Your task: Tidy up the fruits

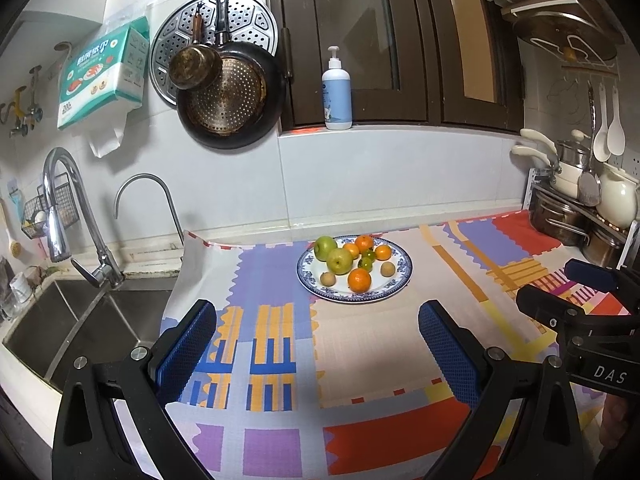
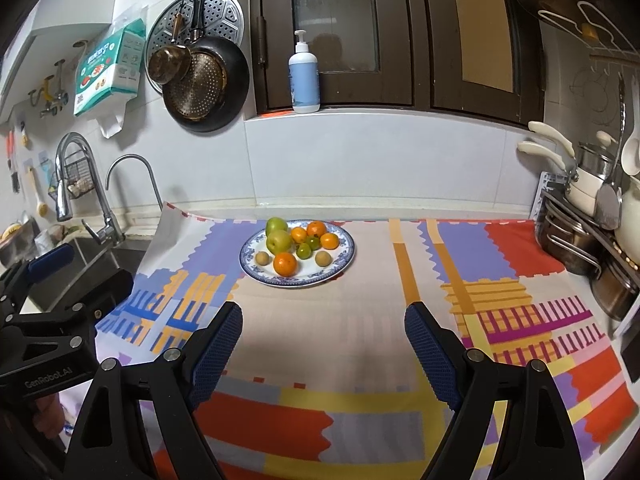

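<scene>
The blue-rimmed plate sits near the counter's back edge on a patchwork cloth and holds two green apples, four oranges, two green citrus and two small tan fruits (round, no long axis). Sink at left. Left gripper and right gripper: jaws spread, empty.

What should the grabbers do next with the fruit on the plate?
Probably move the right gripper forward toward the front orange on the plate. Both grippers are open and empty, short of the plate, and that orange sits nearest with nothing blocking it.
</scene>
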`<state>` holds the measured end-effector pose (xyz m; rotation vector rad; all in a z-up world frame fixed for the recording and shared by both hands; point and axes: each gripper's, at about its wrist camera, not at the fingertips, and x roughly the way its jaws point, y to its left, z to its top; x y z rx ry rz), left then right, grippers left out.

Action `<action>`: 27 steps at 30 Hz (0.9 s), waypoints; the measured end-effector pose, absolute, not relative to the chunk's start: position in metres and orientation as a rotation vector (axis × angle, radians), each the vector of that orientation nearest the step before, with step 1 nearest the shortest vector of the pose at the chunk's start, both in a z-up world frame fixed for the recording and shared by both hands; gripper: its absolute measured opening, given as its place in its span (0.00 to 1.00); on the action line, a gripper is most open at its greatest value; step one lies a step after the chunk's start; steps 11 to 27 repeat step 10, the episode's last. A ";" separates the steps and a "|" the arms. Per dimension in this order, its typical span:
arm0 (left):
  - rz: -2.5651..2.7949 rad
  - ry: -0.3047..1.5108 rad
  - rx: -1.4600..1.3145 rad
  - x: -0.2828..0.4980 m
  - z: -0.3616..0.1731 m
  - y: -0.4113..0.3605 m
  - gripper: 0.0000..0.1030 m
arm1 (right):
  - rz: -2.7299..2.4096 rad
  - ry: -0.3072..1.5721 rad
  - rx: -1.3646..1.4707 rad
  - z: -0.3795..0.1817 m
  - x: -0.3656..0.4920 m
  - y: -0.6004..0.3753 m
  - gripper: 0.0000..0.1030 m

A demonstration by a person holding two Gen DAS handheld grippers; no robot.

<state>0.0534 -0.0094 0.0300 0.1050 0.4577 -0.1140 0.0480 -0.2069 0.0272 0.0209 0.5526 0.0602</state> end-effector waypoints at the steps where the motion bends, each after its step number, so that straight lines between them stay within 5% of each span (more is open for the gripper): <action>1: -0.115 0.461 0.104 0.053 0.030 -0.009 1.00 | 0.060 0.553 0.020 0.027 0.048 -0.207 0.81; 27: -0.121 0.471 0.100 0.053 0.029 -0.009 1.00 | 0.062 0.561 0.021 0.026 0.046 -0.205 0.81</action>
